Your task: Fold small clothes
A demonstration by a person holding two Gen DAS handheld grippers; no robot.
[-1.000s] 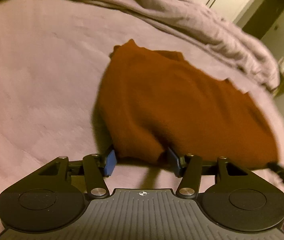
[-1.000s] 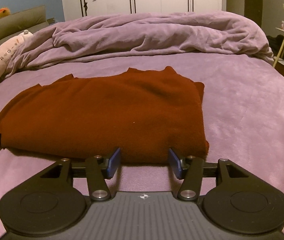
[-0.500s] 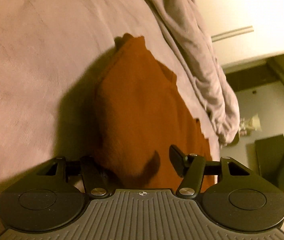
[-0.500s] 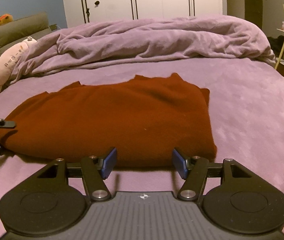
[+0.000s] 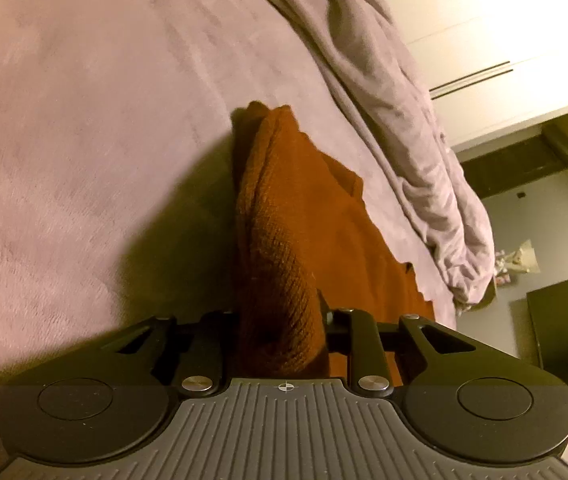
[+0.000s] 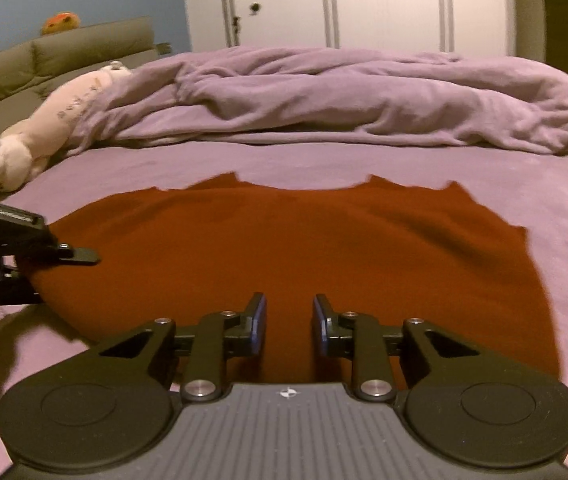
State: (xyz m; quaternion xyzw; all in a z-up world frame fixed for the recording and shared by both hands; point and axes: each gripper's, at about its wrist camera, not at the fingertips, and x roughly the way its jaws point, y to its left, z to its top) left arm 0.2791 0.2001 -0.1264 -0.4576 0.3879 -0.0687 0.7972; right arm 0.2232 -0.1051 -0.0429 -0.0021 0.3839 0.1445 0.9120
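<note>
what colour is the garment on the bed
Rust red-brown knit garment, plain with no pattern; shows best in the right wrist view.

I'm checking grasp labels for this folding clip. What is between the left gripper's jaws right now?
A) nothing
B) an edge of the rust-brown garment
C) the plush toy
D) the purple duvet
B: in the left wrist view, the left gripper has its jaws closed on a bunched edge of the rust-brown garment.

- rust-orange knit sweater (image 6: 284, 248), plain, fine ribbed weave
- lilac fleece bed sheet (image 6: 564, 208), plain
- rumpled lilac duvet (image 6: 364, 96), same shade
- black two-finger gripper (image 6: 289, 320), blue pads (image 6: 259, 316)
- white wardrobe doors (image 6: 384, 0), dark vertical lines
- olive padded headboard (image 6: 56, 60)
- pale pink plush toy (image 6: 44, 132)
</note>
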